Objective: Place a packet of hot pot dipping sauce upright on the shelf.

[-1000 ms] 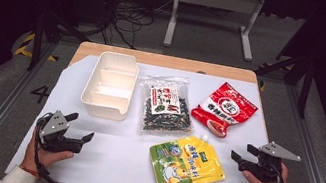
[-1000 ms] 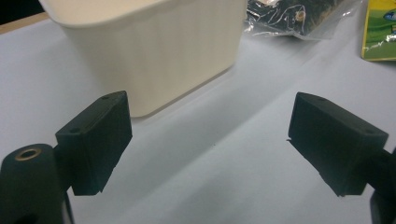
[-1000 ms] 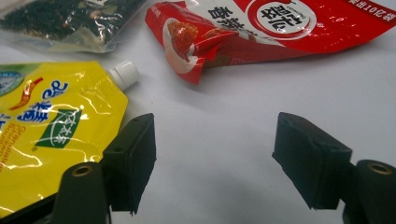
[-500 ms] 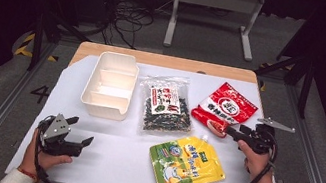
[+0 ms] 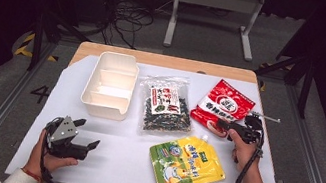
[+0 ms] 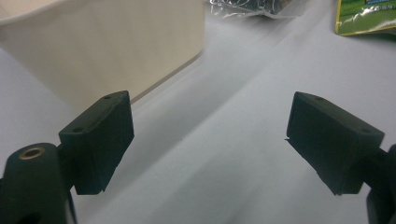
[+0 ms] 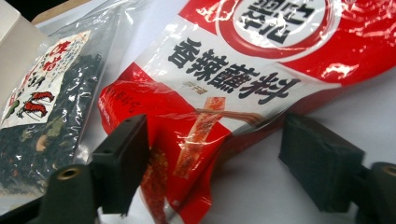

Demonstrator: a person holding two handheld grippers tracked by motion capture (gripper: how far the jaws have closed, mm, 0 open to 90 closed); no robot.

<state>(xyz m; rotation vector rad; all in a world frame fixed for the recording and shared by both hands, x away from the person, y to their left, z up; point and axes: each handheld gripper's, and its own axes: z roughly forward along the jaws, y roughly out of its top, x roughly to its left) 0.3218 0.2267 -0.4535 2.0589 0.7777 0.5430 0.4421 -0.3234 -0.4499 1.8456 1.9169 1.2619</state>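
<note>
A: We have the right gripper (image 5: 224,126) at the red pouch (image 5: 223,105), jaws spread wide and holding nothing. What could go wrong?

B: The film looks slick and puffy. If we close on the edge alone, it may slip out or crumple.

A: Where's the pouch?

B: On the tabletop (image 5: 107,163) beside the seaweed bag (image 5: 164,105), its lower corner between our jaws. Our left gripper (image 5: 85,133) rests wide open, empty, near the white tray (image 5: 90,99).

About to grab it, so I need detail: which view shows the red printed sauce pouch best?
The right gripper view: the red printed sauce pouch lies close up between the open jaws, its print and creases sharp. The high view shows the whole pouch, small, beside the right gripper.
</note>
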